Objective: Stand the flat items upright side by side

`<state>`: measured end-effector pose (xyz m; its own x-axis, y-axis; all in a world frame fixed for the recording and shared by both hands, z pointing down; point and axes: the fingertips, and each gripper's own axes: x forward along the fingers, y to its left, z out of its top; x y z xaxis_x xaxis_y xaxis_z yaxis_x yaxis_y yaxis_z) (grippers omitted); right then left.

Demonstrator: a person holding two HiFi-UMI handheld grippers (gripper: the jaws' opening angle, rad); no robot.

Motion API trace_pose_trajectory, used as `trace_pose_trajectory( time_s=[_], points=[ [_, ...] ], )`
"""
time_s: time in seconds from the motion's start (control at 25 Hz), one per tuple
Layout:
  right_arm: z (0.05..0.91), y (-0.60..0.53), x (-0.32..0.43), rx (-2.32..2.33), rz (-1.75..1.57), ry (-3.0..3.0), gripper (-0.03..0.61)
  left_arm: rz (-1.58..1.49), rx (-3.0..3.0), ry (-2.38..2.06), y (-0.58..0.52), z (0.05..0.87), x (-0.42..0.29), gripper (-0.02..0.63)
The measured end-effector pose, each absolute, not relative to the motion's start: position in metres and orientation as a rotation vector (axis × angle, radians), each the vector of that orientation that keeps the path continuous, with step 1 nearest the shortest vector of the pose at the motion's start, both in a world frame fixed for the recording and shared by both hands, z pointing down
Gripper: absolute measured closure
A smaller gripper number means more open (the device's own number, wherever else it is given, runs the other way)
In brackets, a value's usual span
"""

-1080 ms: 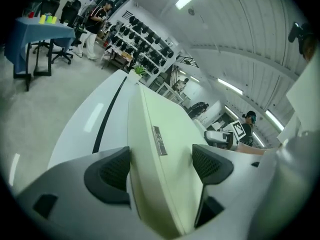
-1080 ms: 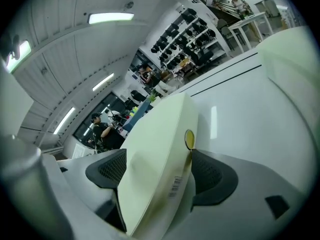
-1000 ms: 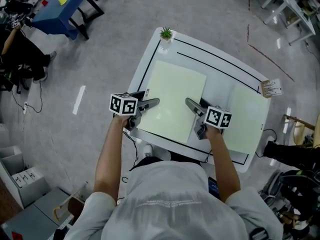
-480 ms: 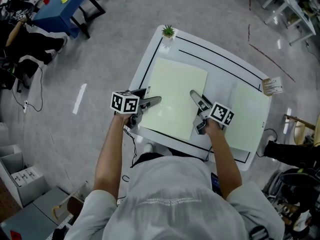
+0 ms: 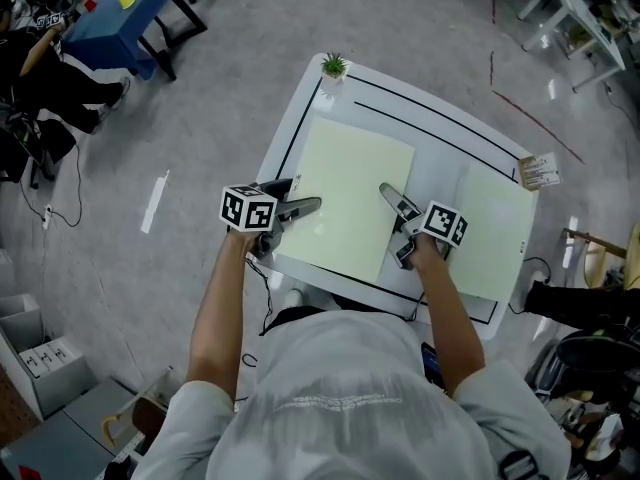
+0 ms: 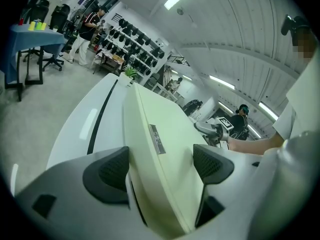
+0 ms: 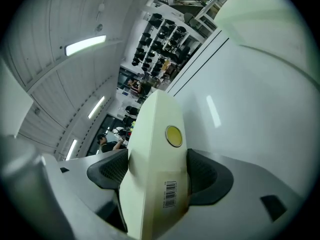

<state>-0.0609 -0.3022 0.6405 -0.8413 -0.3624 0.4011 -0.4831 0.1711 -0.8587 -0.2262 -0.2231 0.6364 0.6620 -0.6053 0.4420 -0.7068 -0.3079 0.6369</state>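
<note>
A large pale green flat board (image 5: 350,188) lies on the left half of the white table (image 5: 440,143). A second pale green board (image 5: 495,233) lies flat on the right half. My left gripper (image 5: 312,205) is shut on the first board's left edge; in the left gripper view that board (image 6: 165,134) runs away between the pads of the left gripper (image 6: 162,166). My right gripper (image 5: 388,194) is shut on the same board's right edge. In the right gripper view the board's edge (image 7: 157,134), with a yellow dot and a barcode, is pinched in the right gripper (image 7: 157,171).
A small potted plant (image 5: 333,66) stands at the table's far left corner. A paper tag (image 5: 541,172) hangs off the right edge. Black lines border the tabletop. A blue table (image 5: 120,8) and a seated person are off to the far left on the grey floor.
My right gripper has shifted slightly right and turned a little at the board's edge. The left gripper and both boards have barely moved.
</note>
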Motion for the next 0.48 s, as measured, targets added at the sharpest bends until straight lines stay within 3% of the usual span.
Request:
trace_pose_trajectory(
  time_s=[0.48],
  points=[
    [0.616, -0.291, -0.069, 0.489, 1.504, -2.567, 0.196, 0.063, 1.964, -0.984, -0.228, 0.635, -0.233, 0.206]
  ],
)
